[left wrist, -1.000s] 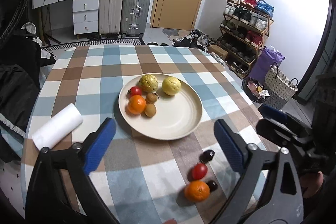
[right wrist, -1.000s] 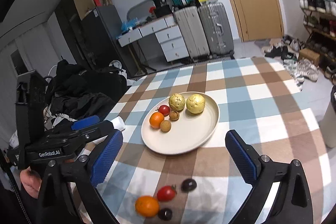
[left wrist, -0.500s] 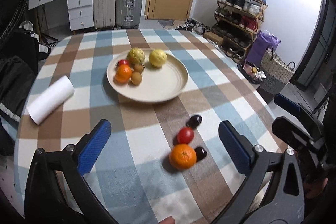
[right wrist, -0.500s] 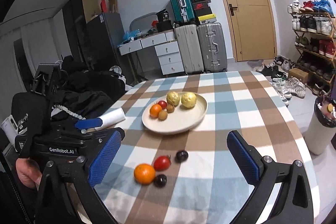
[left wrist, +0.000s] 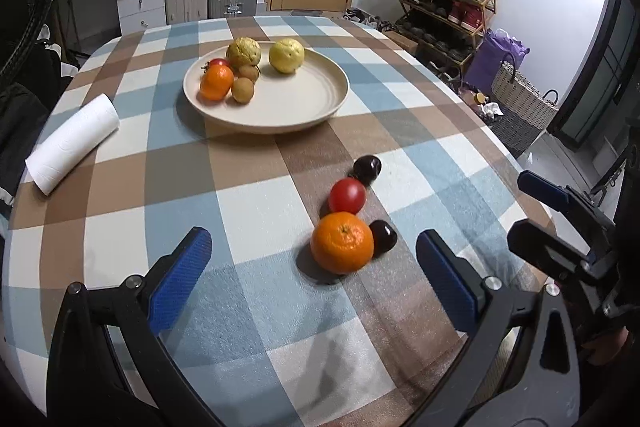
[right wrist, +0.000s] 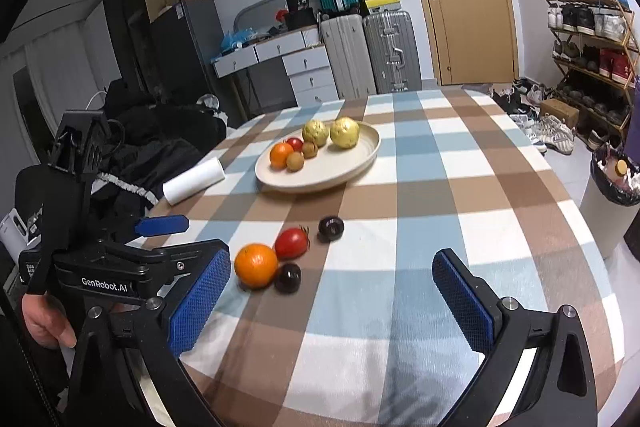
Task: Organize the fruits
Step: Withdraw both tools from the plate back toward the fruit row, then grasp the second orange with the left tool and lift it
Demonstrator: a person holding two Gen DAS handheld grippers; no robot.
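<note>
Nearest the cameras, the left claw [left wrist: 312, 281] hangs over the checked bench [left wrist: 240, 291] with its blue pads spread wide and nothing between them. The right claw [right wrist: 332, 301] is likewise released and empty, low over the same cloth.

Just beyond the pads lies a loose cluster: an orange [left wrist: 342, 248] touching a dark plum [left wrist: 383, 235] on its right, then a red tomato [left wrist: 347, 195] right behind it, and a second dark plum [left wrist: 367, 169] against the tomato's far side.

Farther on sits the cream plate [left wrist: 296, 107] (well apart from the cluster), holding a second orange [left wrist: 216, 83], a small tomato [left wrist: 218, 63], two brown round fruits [left wrist: 245, 83] and two yellow bumpy fruits [left wrist: 285, 55] along its far-left part. A white paper roll [left wrist: 72, 144] lies left of the plate, near the bench edge.
</note>
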